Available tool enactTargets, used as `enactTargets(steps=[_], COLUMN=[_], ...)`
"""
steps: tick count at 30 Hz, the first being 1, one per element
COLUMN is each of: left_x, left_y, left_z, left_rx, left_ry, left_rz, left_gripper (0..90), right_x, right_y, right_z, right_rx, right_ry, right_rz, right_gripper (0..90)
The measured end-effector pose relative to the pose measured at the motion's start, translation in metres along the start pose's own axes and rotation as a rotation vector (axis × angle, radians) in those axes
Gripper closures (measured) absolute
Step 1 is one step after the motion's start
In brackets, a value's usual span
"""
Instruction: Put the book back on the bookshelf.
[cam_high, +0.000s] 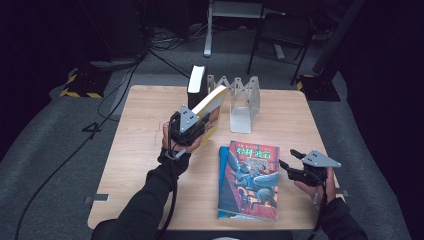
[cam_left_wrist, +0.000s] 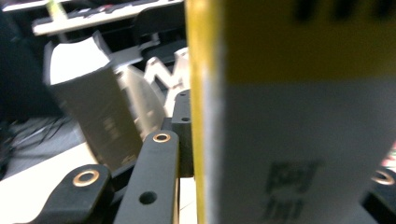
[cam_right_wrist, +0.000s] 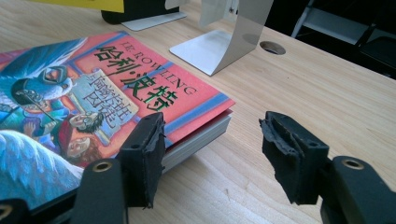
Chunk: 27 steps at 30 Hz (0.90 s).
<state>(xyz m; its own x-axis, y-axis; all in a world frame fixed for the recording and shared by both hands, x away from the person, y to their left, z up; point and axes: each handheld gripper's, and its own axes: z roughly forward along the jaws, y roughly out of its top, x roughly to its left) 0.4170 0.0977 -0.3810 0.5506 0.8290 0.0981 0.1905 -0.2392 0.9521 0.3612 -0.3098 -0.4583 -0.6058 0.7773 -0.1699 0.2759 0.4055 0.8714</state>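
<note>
My left gripper (cam_high: 204, 123) is shut on a yellow-covered book (cam_high: 212, 106), held tilted above the table's middle. In the left gripper view this yellow book (cam_left_wrist: 299, 116) stands between the black fingers (cam_left_wrist: 154, 172). Just beyond it a dark thick book (cam_high: 196, 80) stands upright beside a folded metal book rack (cam_high: 243, 102). A colourful illustrated book (cam_high: 248, 180) lies flat at the front of the table. My right gripper (cam_high: 290, 158) hovers open at that book's right edge. In the right gripper view the gripper (cam_right_wrist: 210, 144) has one pad beside the book's corner (cam_right_wrist: 196, 107) and nothing between its jaws.
The wooden table (cam_high: 145, 130) has bare room on its left and far right. A blue edge (cam_high: 221, 170) shows along the flat book's left side. A round hole (cam_right_wrist: 272, 47) sits in the tabletop past the rack (cam_right_wrist: 229, 42). Chairs and cables lie on the floor behind.
</note>
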Motion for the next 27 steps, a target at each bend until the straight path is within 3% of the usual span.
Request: enactTargets(steps=[4,8,16,27], left_x=[0.006,0.008,0.007,-0.001], left_y=[-0.006,-0.008,-0.014,-0.009], left_z=[0.008,0.015,0.033,0.051], left_rx=[0.022,0.03,0.043,0.069], left_ry=[0.07,0.085,0.161,0.268], left_rz=[-0.016,-0.053,-0.116,-0.098], left_gripper=[74.4,74.3,74.3,74.2], right_x=[0.002,0.002,0.002,0.002], right_y=[0.0,0.0,-0.001,-0.001], right_z=[0.001,0.002,0.002,0.001], right_rx=[0.007,0.013,0.011,0.008], right_ry=[0.011,0.012,0.012,0.015], right_rz=[-0.013,-0.018,-0.015,-0.014], right_gripper=[40.6,40.6,40.5,40.3])
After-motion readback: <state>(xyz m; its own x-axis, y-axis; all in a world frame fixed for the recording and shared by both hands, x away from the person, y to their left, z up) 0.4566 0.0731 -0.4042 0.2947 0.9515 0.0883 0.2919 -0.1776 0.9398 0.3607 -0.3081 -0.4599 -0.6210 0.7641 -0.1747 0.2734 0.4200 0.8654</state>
